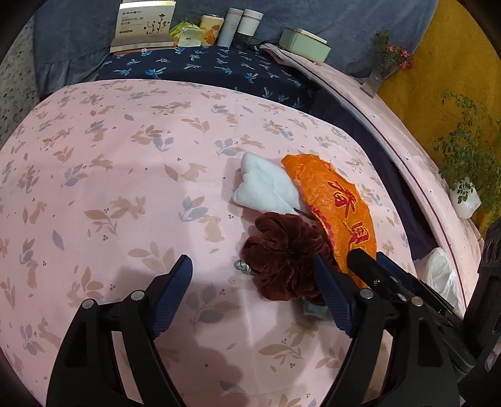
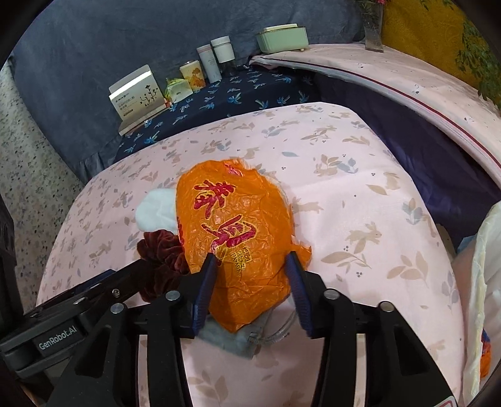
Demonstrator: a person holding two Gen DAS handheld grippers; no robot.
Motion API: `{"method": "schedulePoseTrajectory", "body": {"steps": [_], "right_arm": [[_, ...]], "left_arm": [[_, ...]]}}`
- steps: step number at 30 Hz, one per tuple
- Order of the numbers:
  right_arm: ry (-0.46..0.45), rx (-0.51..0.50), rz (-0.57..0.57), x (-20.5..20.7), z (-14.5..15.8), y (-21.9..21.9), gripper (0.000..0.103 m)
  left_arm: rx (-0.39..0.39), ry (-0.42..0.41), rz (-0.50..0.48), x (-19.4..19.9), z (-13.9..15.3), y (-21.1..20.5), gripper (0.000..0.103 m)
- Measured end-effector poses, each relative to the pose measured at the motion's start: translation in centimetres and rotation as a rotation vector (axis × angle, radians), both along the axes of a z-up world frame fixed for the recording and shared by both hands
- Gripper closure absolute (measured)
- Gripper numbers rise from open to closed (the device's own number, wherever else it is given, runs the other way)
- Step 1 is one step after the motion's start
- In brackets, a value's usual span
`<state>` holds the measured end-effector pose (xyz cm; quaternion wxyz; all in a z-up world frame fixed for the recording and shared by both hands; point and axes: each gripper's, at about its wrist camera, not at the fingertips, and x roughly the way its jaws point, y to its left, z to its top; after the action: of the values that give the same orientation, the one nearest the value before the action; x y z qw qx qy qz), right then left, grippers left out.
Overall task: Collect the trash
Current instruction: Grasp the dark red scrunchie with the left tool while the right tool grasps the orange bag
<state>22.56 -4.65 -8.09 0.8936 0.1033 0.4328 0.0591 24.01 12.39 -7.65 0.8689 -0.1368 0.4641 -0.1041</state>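
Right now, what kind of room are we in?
Likely a bedroom: a pink rabbit-print bedsheet covers a bed-like surface, a blue pillow-like cushion lies behind, and toiletry bottles and a boxed product line the far edge.

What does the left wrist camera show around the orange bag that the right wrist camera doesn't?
Only the left wrist view shows the small grey metal piece beside the dark red velvet scrunchie, and the open left gripper astride that scrunchie. Only the right wrist view shows grey-blue fabric under the crinkled orange plastic bag, with the right gripper straddling the bag. Both show the bag, the scrunchie and the white folded cloth.
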Motion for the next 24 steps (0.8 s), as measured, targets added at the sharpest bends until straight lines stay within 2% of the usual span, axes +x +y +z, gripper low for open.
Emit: {"method": "schedulePoseTrajectory", "body": {"steps": [1, 4, 8, 12, 15, 24], "right_arm": [[-0.001, -0.006, 0.002, 0.0, 0.0, 0.0, 0.076], [-0.002, -0.022, 0.013, 0.1, -0.1, -0.2, 0.085], [-0.017, -0.047, 0.013, -0.1, 0.1, -0.4, 0.09], [-0.03, -0.031, -0.012, -0.7, 0.6, -1.4, 0.091], [-0.033, -0.014, -0.037, -1.1, 0.8, -2.3, 0.091], [-0.075, 0.027, -0.102, -3.3, 2.5, -5.3, 0.092]], "left_arm": [[0.003, 0.006, -0.011, 0.2, -0.1, -0.3, 0.028], [0.023, -0.009, -0.034, 0.4, -0.1, -1.4, 0.029], [0.035, -0.009, -0.059, 0.8, -0.2, -2.6, 0.046], [0.029, -0.011, -0.082, 1.0, 0.0, -3.2, 0.077], [0.046, -0.022, -0.095, 0.9, 0.2, -3.7, 0.085], [0.029, -0.062, -0.107, -0.4, 2.4, -4.7, 0.089]]}}
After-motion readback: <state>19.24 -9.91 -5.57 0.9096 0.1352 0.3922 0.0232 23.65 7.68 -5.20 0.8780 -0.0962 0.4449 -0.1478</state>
